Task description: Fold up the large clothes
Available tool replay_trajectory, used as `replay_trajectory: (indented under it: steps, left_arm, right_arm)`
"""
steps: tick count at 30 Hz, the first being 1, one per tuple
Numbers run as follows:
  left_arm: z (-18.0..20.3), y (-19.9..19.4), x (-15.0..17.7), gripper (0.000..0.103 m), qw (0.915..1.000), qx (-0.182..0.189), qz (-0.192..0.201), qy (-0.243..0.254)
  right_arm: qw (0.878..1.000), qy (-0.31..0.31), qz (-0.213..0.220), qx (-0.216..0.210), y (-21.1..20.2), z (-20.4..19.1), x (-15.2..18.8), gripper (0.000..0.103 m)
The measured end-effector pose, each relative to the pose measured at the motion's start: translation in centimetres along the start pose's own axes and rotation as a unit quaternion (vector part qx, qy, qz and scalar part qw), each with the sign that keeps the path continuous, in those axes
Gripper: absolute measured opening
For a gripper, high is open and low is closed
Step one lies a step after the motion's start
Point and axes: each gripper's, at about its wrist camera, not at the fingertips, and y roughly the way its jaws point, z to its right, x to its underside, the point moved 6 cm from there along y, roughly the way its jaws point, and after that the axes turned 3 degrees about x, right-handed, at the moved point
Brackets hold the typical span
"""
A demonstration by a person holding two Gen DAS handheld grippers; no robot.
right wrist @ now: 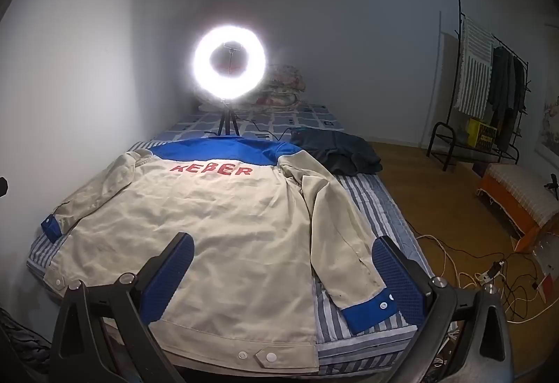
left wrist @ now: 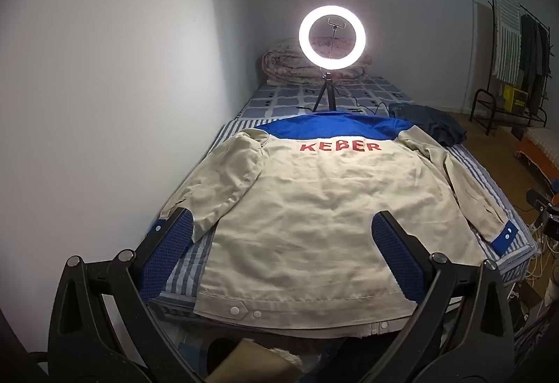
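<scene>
One bed (left wrist: 489, 187) fills the corner of the room, covered by a blue-and-white striped sheet near the camera and a checked blue one farther back. One beige work jacket (left wrist: 314, 208) with a blue yoke lies spread flat on the striped part, back side up, hem toward the cameras, both sleeves lying along its sides. Red letters across its upper back read "KEBER". Each sleeve ends in one blue cuff (right wrist: 370, 309) with a white snap. One rolled floral quilt (left wrist: 283, 65) sits at the far end of the bed, and one dark folded garment (right wrist: 339, 152) lies just beyond the jacket's shoulder. One black clothes rack (right wrist: 485, 96) stands on the wooden floor by the far wall. One lit ring light (left wrist: 332, 32) on a small tripod stands on the bed behind the collar. The left gripper (left wrist: 281, 238) and right gripper (right wrist: 283, 264) both hover above the hem, jaws spread wide, holding nothing.
</scene>
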Motion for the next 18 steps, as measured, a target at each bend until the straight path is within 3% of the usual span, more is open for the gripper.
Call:
replay_trajectory:
  steps: [18]
  left_arm:
    - [-0.21,-0.18,-0.79,0.103,1.0000,-0.003,0.004,-0.001]
  right_arm:
    - [1.000,-0.003,0.000,-0.002,0.10,-0.10,0.04,0.103]
